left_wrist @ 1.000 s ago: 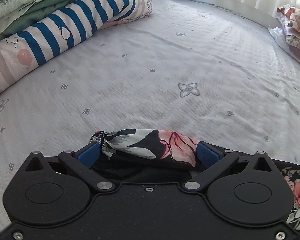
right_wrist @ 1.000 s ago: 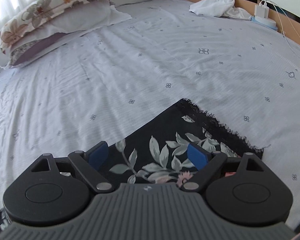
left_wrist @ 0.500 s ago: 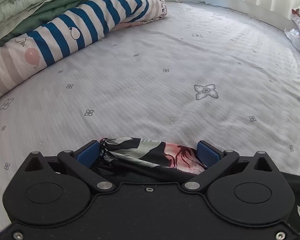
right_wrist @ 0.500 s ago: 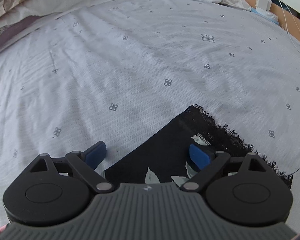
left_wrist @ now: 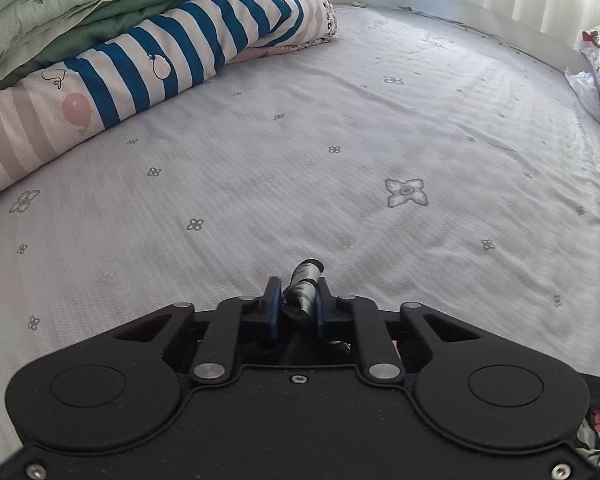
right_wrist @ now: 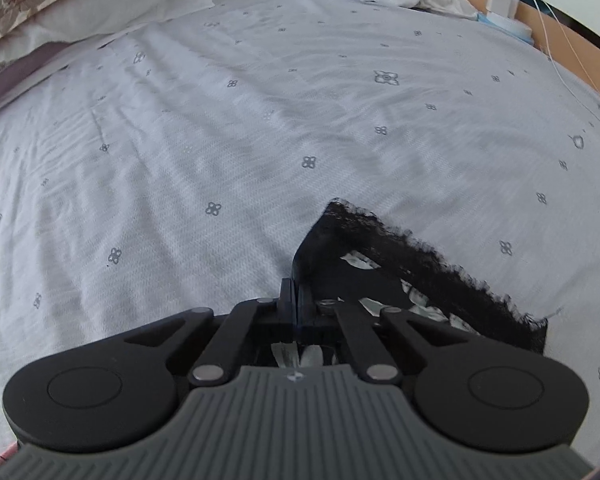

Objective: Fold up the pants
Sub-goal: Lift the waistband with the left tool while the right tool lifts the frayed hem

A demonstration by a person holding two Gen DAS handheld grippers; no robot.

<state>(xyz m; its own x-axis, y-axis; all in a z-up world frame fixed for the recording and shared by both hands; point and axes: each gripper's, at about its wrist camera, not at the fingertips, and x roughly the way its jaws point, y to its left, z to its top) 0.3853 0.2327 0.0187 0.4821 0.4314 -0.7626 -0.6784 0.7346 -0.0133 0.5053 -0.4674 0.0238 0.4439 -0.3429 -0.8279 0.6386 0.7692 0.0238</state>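
The pants [right_wrist: 416, 280] (black floral, lace hem) are spread at lower right on the bed sheet [right_wrist: 220, 140]. Their edge is clamped by the right gripper [right_wrist: 295, 300]; a bunched bit is being squeezed by the closing left gripper [left_wrist: 298, 300].

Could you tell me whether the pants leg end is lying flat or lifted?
Lifted: the pants edge rises off the sheet, pinched in the right gripper.

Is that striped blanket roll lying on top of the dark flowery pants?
No. The striped blanket roll lies far off along the bed's edge, while the pants are bunched in the left gripper near the camera.
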